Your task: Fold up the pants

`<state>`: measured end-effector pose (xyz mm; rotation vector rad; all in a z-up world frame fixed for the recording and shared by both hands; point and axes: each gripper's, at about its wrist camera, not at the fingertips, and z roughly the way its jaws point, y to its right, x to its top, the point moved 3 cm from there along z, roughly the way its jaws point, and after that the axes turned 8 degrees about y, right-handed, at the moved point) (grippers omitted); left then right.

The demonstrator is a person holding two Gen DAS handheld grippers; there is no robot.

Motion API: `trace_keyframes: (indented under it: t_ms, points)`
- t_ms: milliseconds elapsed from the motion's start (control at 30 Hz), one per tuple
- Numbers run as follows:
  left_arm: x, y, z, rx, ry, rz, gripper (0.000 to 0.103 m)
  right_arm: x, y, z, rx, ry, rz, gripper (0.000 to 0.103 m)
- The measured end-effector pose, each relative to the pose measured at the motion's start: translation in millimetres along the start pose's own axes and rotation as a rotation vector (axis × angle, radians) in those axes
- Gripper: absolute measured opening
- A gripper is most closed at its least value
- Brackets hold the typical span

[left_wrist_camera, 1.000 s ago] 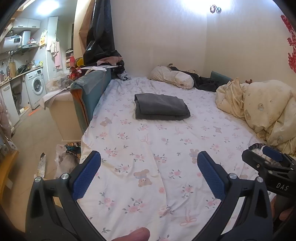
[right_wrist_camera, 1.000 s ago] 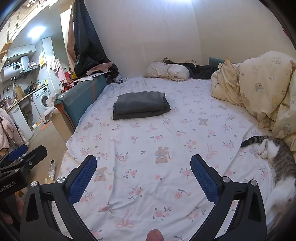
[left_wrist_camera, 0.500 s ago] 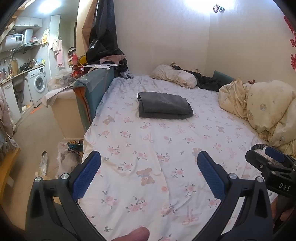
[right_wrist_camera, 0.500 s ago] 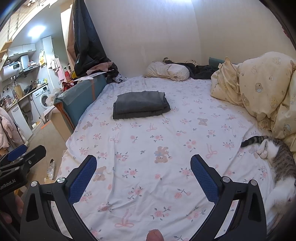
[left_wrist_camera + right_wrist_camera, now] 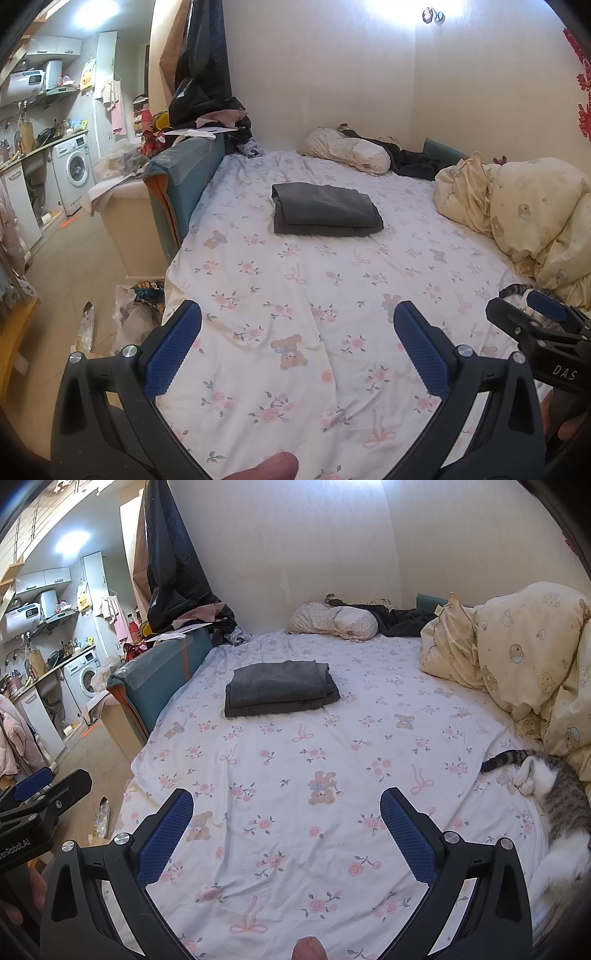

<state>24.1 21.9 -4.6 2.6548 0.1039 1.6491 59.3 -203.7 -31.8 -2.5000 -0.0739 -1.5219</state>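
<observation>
Left: a white front-loading washing machine [image 5: 75, 168] under a kitchen counter [image 5: 40, 147], then a teal padded bed frame edge [image 5: 184, 173]. Centre: grey pants [image 5: 325, 214], soft knit cloth folded into a flat rectangular stack, lying on the floral cotton bed sheet [image 5: 295, 295]. Left gripper [image 5: 297, 332] and right gripper [image 5: 286, 818]: black frames with blue knurled pads, jaws wide apart and empty, well short of the pants. Right: a crumpled cream duvet [image 5: 524, 650]; a tabby-and-white cat [image 5: 554, 801] lying beside it.
</observation>
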Motion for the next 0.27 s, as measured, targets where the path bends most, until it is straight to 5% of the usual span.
trace_keyframes:
  t_ms: [267]
  points:
    - [0.5, -0.4, 1.1, -0.023, -0.004, -0.001, 0.103, -2.2, 3.3, -0.4, 0.002, -0.005, -0.006, 0.103]
